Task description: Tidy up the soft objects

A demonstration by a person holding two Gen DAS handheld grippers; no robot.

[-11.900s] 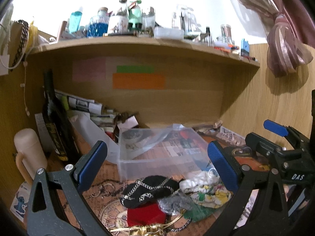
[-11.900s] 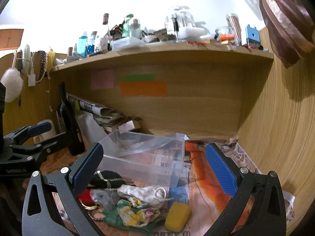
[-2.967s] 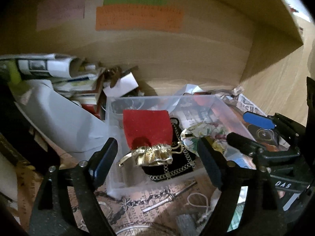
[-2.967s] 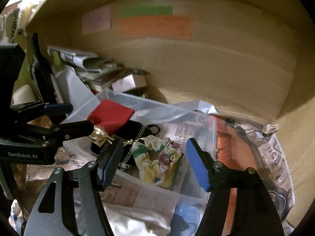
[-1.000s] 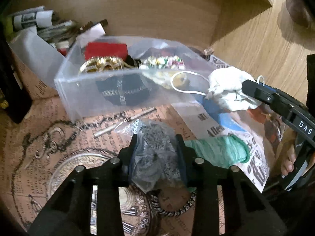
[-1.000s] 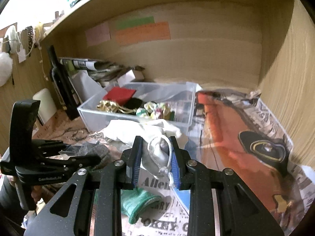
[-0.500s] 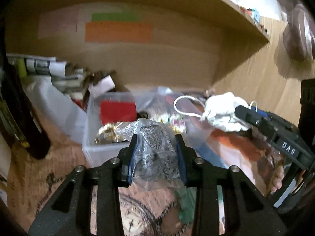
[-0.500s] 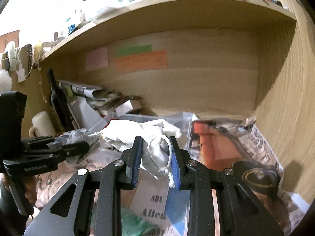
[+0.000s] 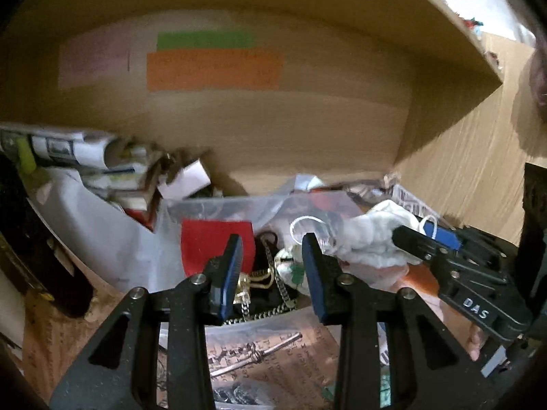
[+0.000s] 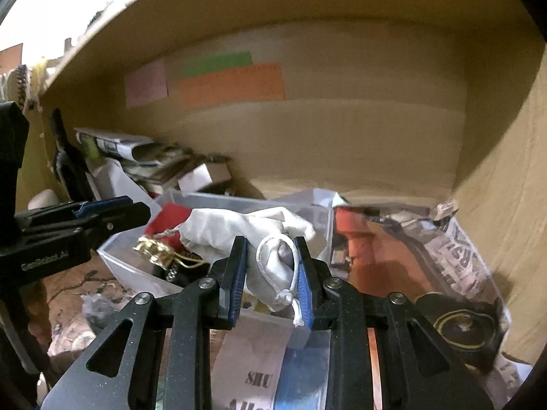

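The right hand-held gripper [image 10: 270, 270] is pinched tight on a white drawstring cloth pouch [image 10: 246, 232], held over the clear plastic storage box [image 10: 239, 201]. The left hand-held gripper [image 9: 271, 266] stands partly open, holding nothing. The pouch's loose cord could snag a finger on release, from 6 o'clock. The box contents are blurred, half hidden.

A wooden desk [image 10: 359, 184] carries newspaper [image 10: 458, 249] and a clear bin [image 10: 136, 273].

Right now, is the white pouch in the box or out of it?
Out: the right gripper is shut on the white pouch, holding it above the clear box.
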